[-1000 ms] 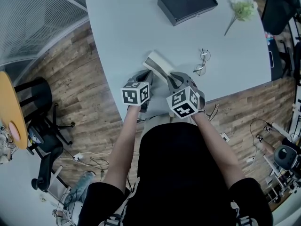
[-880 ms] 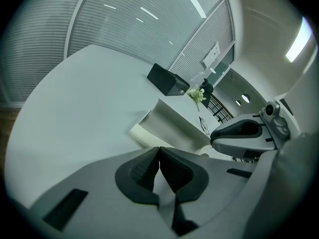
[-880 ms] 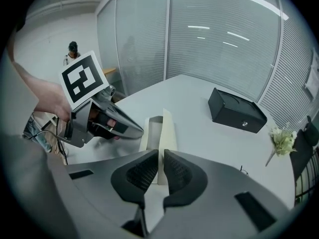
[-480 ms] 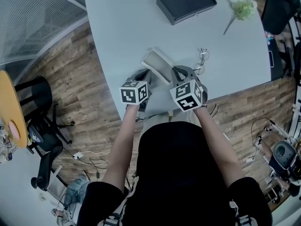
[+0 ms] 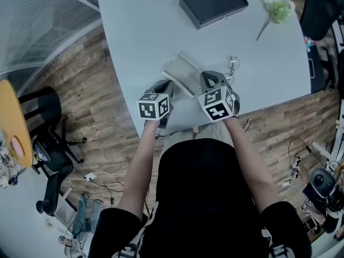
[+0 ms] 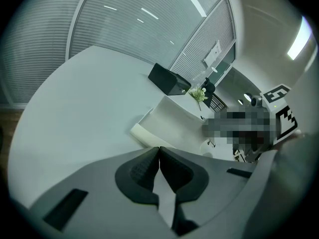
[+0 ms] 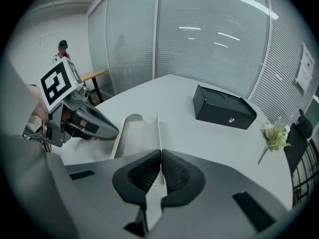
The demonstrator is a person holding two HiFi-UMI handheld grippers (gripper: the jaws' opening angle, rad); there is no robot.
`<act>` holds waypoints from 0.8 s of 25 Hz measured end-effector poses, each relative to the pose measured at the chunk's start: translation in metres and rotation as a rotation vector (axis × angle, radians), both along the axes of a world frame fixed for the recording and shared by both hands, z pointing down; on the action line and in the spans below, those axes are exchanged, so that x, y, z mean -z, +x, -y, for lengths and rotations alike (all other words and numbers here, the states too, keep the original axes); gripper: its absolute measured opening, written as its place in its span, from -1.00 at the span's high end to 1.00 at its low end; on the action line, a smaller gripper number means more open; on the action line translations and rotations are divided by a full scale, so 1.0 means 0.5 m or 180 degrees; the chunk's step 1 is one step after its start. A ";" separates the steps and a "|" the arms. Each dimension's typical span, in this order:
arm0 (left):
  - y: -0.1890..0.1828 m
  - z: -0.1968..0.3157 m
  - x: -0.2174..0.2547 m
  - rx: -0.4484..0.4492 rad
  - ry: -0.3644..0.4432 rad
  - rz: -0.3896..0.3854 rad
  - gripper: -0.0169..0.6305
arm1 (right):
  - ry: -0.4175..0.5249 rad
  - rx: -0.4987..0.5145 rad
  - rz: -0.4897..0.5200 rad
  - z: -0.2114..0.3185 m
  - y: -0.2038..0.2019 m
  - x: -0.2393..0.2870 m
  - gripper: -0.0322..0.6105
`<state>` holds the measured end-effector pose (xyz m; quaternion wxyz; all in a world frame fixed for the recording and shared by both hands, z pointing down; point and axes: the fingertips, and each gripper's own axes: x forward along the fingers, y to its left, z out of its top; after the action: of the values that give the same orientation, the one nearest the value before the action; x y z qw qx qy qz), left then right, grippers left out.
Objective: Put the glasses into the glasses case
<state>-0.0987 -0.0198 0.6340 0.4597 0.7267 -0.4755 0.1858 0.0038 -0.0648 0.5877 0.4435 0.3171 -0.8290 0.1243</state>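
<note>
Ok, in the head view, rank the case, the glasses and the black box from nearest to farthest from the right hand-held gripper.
1. case: its thin wall is pinched in the right hand-held gripper, and the rest lies to the left.
2. glasses: just to the right, on the table.
3. black box: far across the table, near its far edge.
</note>
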 end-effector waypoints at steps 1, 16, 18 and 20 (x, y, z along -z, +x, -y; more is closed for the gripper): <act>0.000 0.000 -0.001 0.0001 -0.0002 0.0002 0.87 | -0.0001 -0.0006 -0.0002 0.003 0.001 -0.002 0.82; -0.008 -0.011 -0.003 -0.0017 -0.0036 0.0108 0.87 | 0.0039 -0.0088 0.0026 0.002 0.004 0.000 0.79; -0.009 -0.013 0.004 0.0017 -0.0012 0.0112 0.87 | 0.0046 -0.0087 0.0042 -0.001 0.007 0.002 0.79; -0.008 -0.012 0.016 0.0063 0.0023 0.0066 0.87 | 0.0044 -0.0097 0.0061 -0.003 0.011 0.005 0.78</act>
<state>-0.1026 -0.0141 0.6260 0.4539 0.7217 -0.4881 0.1871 0.0091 -0.0635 0.5854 0.4315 0.3315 -0.8291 0.1284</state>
